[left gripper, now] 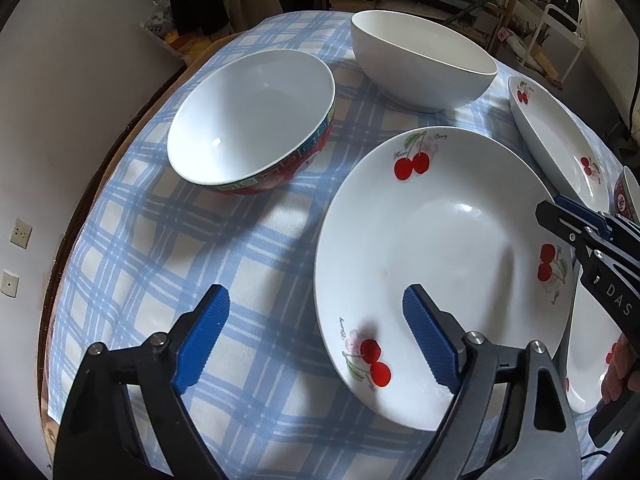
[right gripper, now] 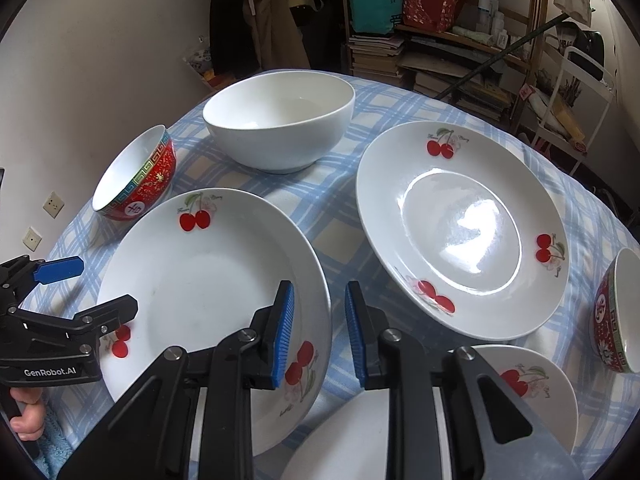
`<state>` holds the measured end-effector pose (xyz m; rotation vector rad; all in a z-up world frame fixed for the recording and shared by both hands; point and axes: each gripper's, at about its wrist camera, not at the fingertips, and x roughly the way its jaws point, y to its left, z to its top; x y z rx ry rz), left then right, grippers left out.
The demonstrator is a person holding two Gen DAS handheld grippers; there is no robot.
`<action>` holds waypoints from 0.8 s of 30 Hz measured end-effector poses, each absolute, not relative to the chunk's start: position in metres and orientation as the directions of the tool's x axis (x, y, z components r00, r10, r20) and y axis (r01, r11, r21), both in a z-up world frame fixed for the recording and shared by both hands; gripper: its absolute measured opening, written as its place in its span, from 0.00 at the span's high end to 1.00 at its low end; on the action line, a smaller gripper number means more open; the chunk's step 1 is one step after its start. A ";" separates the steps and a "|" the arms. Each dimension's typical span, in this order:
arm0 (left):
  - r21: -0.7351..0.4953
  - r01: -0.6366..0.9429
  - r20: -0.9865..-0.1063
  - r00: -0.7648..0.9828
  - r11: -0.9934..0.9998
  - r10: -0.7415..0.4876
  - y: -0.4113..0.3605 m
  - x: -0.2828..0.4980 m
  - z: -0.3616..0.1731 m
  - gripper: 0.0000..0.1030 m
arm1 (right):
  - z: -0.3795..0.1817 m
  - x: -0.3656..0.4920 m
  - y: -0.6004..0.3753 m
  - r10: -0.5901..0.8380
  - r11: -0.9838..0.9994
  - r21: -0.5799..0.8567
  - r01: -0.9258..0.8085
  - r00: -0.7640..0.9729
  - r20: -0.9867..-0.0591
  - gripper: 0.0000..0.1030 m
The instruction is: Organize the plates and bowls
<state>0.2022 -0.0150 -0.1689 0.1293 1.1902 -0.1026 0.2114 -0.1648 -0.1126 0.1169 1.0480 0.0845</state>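
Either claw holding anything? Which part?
Nothing held yet. Left claw and right claw straddle opposite rim edges of the cherry plate, with gaps showing at the pads.

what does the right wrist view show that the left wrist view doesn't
Only the right wrist view shows the far cherry plate whole, the second red bowl's side, and the right gripper's narrow gap straddling the near plate's rim. Only the left wrist view shows the left gripper's wide-set fingers. Both show the near cherry plate, white bowl, red patterned bowl and checked cloth.
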 end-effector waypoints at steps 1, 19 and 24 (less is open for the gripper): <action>0.041 0.147 -0.933 0.360 0.988 -0.015 -0.014 0.202 -0.171 0.24 | -0.114 0.212 -0.165 0.128 0.990 0.141 -0.012 0.494 -0.860 0.81; -0.080 0.139 -0.940 0.319 0.987 -0.121 -0.011 0.205 -0.173 0.81 | -0.120 0.209 -0.164 0.136 0.987 0.163 0.013 0.491 -0.861 0.88; -0.065 0.140 -0.940 0.324 0.988 -0.107 -0.006 0.199 -0.170 0.81 | -0.120 0.206 -0.163 0.151 0.984 0.180 0.013 0.490 -0.858 0.88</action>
